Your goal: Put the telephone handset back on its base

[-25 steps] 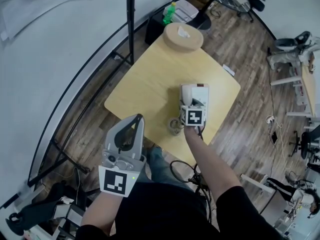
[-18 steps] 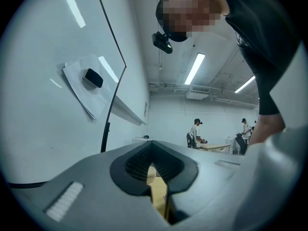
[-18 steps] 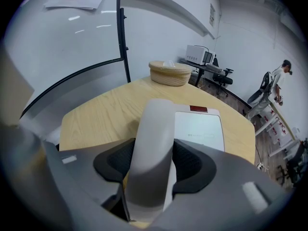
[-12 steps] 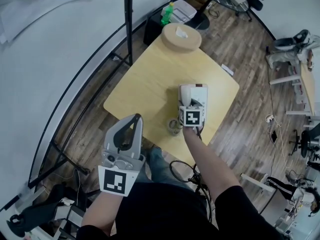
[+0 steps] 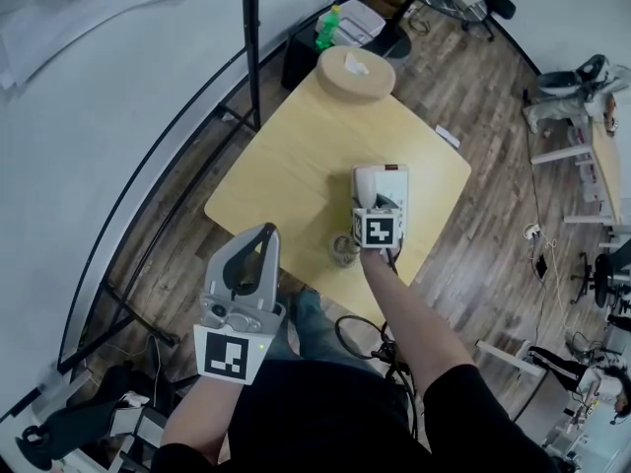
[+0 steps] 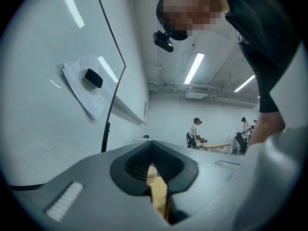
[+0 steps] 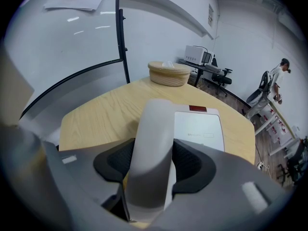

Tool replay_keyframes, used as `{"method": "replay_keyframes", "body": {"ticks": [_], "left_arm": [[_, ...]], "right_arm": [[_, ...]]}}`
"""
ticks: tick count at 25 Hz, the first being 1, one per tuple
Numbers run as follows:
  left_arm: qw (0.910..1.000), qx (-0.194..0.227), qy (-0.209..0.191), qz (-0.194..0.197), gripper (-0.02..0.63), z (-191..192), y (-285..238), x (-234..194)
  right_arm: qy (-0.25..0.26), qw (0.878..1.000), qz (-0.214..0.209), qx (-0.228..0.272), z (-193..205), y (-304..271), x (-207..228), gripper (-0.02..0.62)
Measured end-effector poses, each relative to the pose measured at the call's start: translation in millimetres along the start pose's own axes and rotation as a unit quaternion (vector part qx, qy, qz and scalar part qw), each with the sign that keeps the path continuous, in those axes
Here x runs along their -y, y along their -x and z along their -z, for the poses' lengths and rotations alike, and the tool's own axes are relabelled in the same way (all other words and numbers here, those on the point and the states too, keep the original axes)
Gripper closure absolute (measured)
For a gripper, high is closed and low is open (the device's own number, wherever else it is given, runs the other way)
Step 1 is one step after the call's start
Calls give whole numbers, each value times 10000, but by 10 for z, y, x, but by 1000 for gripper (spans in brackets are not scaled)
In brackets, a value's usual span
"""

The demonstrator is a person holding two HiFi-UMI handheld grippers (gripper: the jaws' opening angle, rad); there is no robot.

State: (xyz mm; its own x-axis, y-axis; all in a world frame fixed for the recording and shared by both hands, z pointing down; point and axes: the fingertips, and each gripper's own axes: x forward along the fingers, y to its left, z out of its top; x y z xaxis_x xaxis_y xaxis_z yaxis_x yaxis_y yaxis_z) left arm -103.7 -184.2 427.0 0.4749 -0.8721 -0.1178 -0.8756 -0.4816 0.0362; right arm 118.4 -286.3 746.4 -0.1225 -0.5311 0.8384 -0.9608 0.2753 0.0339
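Observation:
A white handset (image 7: pixel 154 143) runs lengthwise between the jaws of my right gripper (image 7: pixel 153 170), which is shut on it. It lies along the left side of the white telephone base (image 7: pixel 199 129), whose top edge carries a small red patch. Whether the handset rests in its cradle or hovers just above I cannot tell. From the head view the right gripper (image 5: pixel 379 208) is over the base (image 5: pixel 397 187) near the table's right edge, and a coiled cord (image 5: pixel 344 249) lies to its left. My left gripper (image 5: pixel 267 235) is held off the table near my body, shut and empty.
The pale wooden table (image 5: pixel 296 166) carries a round wooden box (image 5: pixel 355 73) at its far corner. A black pole (image 5: pixel 254 47) stands at the table's left. A green bottle (image 5: pixel 326 28) and a white appliance (image 7: pixel 198 55) sit beyond. Cables lie on the floor (image 5: pixel 360 338).

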Motion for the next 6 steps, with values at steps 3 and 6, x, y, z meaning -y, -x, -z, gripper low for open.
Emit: {"method": "replay_keyframes", "body": {"ticks": [3, 6], "left_arm": [[10000, -34, -25, 11, 606, 17, 3, 0], [10000, -63, -57, 16, 606, 24, 5, -4]], "right_arm": [[-29, 10000, -21, -9, 4, -9, -15, 364], [-23, 10000, -5, -27, -10, 2, -18, 364]]}}
